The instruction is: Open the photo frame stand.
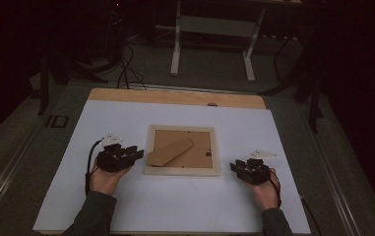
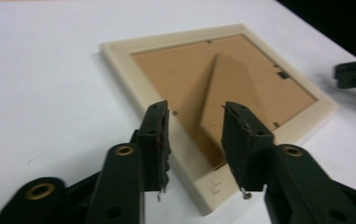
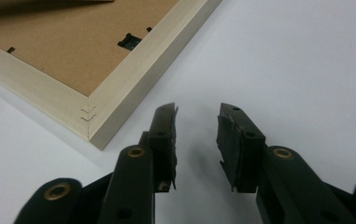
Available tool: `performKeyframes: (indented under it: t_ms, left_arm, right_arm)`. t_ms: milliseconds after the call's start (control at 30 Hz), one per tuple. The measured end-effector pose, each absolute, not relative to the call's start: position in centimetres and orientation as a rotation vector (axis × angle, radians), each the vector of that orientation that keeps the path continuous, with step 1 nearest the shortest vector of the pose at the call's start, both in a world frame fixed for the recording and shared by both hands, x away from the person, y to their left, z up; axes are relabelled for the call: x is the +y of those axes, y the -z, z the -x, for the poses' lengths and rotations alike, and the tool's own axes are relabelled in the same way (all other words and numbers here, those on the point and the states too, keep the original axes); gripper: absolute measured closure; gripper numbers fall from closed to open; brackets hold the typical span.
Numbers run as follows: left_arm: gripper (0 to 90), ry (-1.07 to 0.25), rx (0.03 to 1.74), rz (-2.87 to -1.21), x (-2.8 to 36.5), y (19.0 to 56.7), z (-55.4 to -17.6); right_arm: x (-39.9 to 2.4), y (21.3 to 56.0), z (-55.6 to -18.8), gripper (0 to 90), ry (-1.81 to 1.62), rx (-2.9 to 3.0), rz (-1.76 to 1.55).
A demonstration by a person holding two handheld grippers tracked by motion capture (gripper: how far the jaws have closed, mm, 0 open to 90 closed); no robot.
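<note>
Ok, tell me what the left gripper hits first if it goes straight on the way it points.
Probably the picture frame: the left gripper, jaws open, points at its near corner, seemingly just above the wooden rim, so depth is uncertain.

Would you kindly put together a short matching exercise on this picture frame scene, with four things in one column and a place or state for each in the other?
Things:
1. picture frame
2. fold-out stand
3. left gripper
4. right gripper

Places or states:
A. open, on the white sheet beside the frame's near right corner
B. lying back side up in the middle of the sheet
C. open, over the frame's left edge, nothing gripped
D. brown flap lying slantwise on the backing board

Pairs: 1-B, 2-D, 3-C, 4-A
</note>
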State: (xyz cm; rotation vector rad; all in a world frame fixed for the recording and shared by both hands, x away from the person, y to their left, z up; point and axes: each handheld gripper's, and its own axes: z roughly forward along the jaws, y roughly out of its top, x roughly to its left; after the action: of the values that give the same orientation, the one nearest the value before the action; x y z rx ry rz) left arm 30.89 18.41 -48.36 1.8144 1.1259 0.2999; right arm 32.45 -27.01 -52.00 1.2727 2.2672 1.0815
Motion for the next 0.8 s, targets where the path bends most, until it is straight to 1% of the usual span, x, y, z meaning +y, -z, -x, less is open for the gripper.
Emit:
performKeyframes:
  t_ms: [100,133,267,367,533,667,733,800]
  left_arm:
    - [58.9,-0.289,1.083,-1.839,17.8,47.8,-31.1]
    - [55.4,-0.286,1.076,-1.851,17.7,47.6,-31.2]
    - [52.3,-0.273,1.046,-1.866,16.8,46.7,-31.5]
    - [49.6,-0.223,1.036,-1.871,16.3,46.3,-32.6]
    - [49.3,-0.142,1.02,-1.889,15.6,46.0,-34.5]
    - [43.6,-0.11,1.04,-1.93,14.6,46.3,-36.2]
    - [42.3,-0.1,1.046,-1.939,14.4,46.5,-36.6]
    - [41.4,-0.062,1.068,-1.953,14.0,47.1,-37.7]
  right_arm:
    - [-27.1,52.0,-32.5,65.2,-1.087,2.261,-1.275]
    - [-27.2,52.0,-32.4,64.0,-1.1,2.259,-1.286]
    - [-27.4,51.9,-32.4,63.0,-1.108,2.249,-1.303]
    - [-27.6,51.8,-32.4,62.6,-1.124,2.24,-1.308]
    - [-27.6,51.8,-32.3,61.9,-1.123,2.234,-1.31]
    - [-27.5,51.9,-32.3,61.6,-1.114,2.24,-1.309]
    - [-27.5,51.9,-32.3,61.6,-1.116,2.24,-1.309]
    - [-27.6,51.9,-32.2,61.4,-1.118,2.24,-1.31]
